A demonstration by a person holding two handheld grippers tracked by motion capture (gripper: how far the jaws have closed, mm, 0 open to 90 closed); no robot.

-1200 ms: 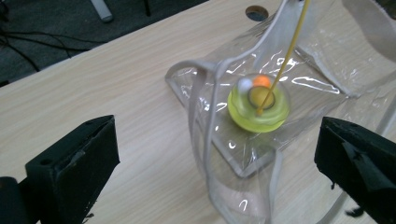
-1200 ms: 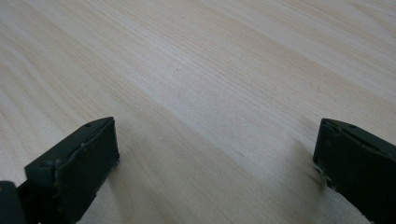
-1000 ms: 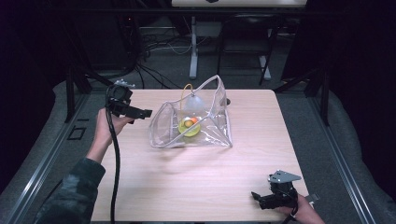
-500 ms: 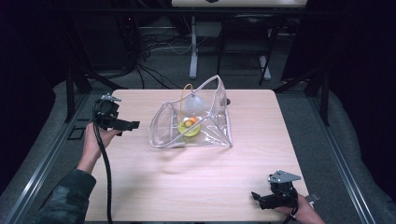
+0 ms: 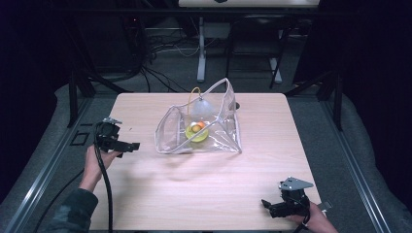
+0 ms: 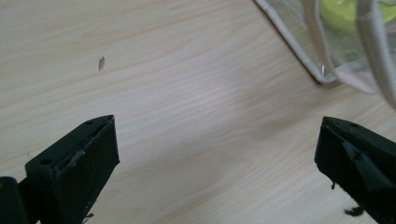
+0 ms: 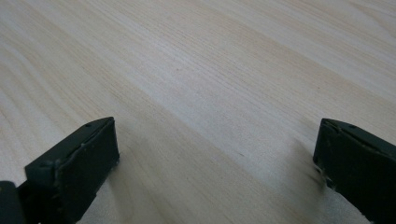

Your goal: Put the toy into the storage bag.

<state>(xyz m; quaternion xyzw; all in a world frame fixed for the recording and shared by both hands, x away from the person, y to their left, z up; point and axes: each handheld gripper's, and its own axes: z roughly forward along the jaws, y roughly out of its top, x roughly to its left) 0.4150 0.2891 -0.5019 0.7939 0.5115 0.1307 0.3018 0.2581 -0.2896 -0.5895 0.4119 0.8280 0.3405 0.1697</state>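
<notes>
A clear plastic zip bag (image 5: 214,127) with a pale trim stands open near the middle of the wooden table (image 5: 204,179). Inside it lie a yellow-green object (image 5: 197,133), a small orange ball (image 5: 199,125) and a frosted bulb-like piece (image 5: 200,109) with a yellow loop. My left gripper (image 5: 130,145) hangs open at the table's left edge, well clear of the bag. In the left gripper view the bag's corner (image 6: 327,70) sits at the upper right, beyond the wide-apart jaws. My right gripper (image 5: 266,204) rests open at the front right, with bare wood between its jaws.
Around the table runs a grey floor with a metal rail (image 5: 43,174) on the left. Cables (image 5: 160,53) and stand legs (image 5: 201,53) fill the dark area behind. A black cable (image 5: 106,194) trails down from the left gripper.
My left gripper has pulled back from the bag's left side toward the table's left edge and nearer the person. The bag and the right gripper have stayed put.
</notes>
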